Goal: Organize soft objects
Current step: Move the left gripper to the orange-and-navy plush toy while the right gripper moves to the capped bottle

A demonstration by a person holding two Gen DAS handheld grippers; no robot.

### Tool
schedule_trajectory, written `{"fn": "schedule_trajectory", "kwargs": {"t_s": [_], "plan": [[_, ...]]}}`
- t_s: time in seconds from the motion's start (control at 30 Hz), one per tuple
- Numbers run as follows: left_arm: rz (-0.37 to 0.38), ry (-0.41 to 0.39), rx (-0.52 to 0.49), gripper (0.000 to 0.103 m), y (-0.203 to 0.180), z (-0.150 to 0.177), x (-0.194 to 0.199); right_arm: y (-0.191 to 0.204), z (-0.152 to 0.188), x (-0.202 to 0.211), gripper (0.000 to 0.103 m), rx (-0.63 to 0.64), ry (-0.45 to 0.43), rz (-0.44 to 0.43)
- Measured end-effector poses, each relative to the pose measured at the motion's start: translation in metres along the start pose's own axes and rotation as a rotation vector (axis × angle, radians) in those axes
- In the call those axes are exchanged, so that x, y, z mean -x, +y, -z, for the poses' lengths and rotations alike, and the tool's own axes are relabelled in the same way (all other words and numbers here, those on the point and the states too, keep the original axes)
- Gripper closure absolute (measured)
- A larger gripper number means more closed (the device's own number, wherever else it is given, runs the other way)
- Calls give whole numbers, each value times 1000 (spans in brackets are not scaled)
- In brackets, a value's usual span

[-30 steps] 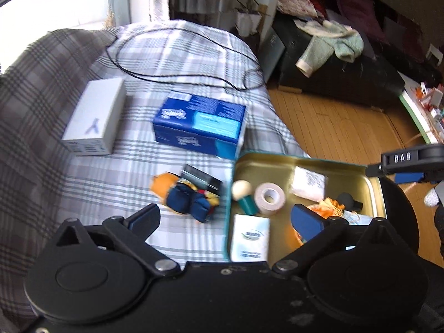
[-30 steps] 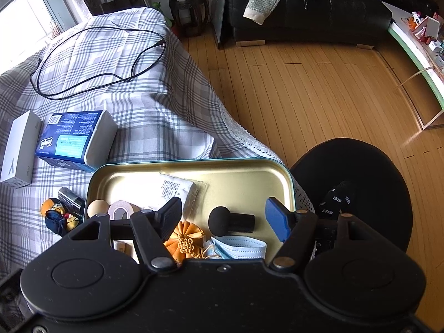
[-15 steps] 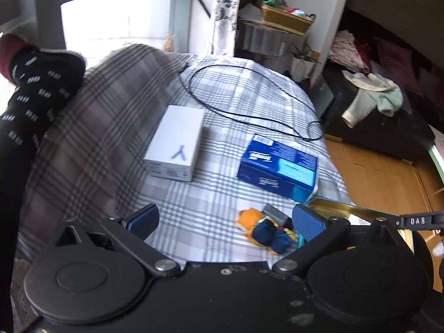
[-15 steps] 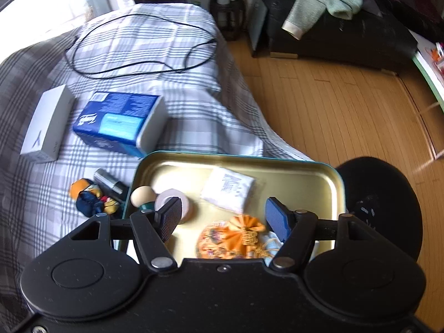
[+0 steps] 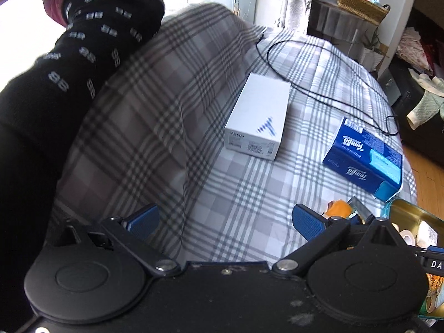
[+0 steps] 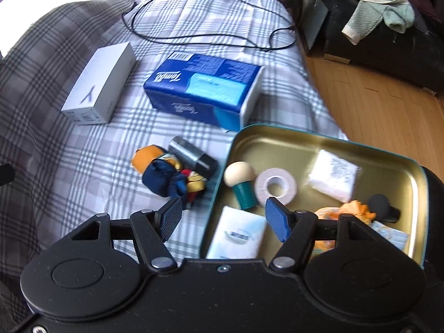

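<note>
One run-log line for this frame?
left claw: open, empty | right claw: open, empty | gold metal tin: holds white tape roll | blue-orange fabric bundle: outside tin

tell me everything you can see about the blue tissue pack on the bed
The blue tissue pack is a soft, block-shaped pack in glossy dark blue wrap with a lighter cyan panel, white script lettering and a barcode at its far end. It looks sealed and full. It lies flat on the grey plaid bedspread, beside the white box without touching it. Its near corner sits close to the gold tin's rim; whether they touch I cannot tell. No gripper touches it.
</note>
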State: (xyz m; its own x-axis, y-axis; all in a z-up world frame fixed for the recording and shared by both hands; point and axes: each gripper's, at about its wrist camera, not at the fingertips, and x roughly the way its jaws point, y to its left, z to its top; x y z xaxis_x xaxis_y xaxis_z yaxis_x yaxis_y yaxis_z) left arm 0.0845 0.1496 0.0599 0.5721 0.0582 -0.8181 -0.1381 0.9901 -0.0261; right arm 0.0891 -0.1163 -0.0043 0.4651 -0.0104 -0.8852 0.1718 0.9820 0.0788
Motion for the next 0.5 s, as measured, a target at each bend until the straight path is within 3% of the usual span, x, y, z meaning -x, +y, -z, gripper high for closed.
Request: {"fn": "schedule_trajectory", "kwargs": {"t_s": [0.27,0.5], "plan": [[25,96,-29,1,-13,13,-39,17,-23,-33,39,-77,28,-10],[37,140,-9,1,-15,16,-55,29,-36,-59,39,-142,96,-109]]}}
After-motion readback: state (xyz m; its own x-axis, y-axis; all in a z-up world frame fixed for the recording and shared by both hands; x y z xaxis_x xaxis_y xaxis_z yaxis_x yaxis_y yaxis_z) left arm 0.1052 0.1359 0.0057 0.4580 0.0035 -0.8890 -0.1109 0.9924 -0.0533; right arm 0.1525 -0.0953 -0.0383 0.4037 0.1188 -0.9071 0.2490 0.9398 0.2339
